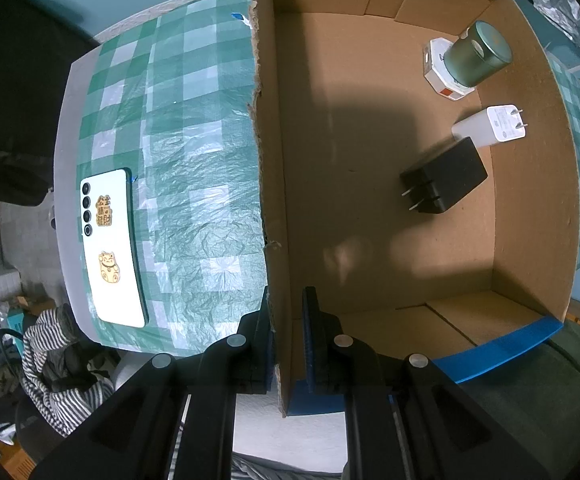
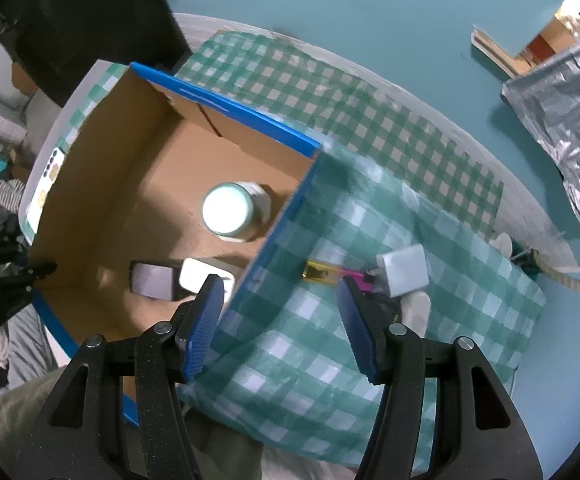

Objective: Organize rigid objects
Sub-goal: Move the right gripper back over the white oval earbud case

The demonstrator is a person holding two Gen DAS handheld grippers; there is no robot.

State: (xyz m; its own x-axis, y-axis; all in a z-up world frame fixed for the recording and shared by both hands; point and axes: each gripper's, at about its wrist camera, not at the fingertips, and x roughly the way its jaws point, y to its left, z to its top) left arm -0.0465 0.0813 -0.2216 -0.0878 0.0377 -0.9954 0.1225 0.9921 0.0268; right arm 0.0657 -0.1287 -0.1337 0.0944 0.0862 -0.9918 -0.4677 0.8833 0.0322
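From the left wrist, the left gripper (image 1: pixel 286 334) was clamped on the near wall of the cardboard box (image 1: pixel 268 168), apparently steadying it for loading. Inside the box lay a black charger (image 1: pixel 444 182), a white charger (image 1: pixel 490 126) and a green jar (image 1: pixel 478 54) resting on a small white carton (image 1: pixel 436 68). Outside the box, a phone (image 1: pixel 112 248) waited on the checked cloth (image 1: pixel 194 128).

From the right wrist, the right gripper (image 2: pixel 280 312) hung with its fingers apart and nothing between them, over the box's blue edge. Beyond that edge, still outside the box, lay a white square block (image 2: pixel 404 272) and a gold-and-pink item (image 2: pixel 332 274), probably next to go in.
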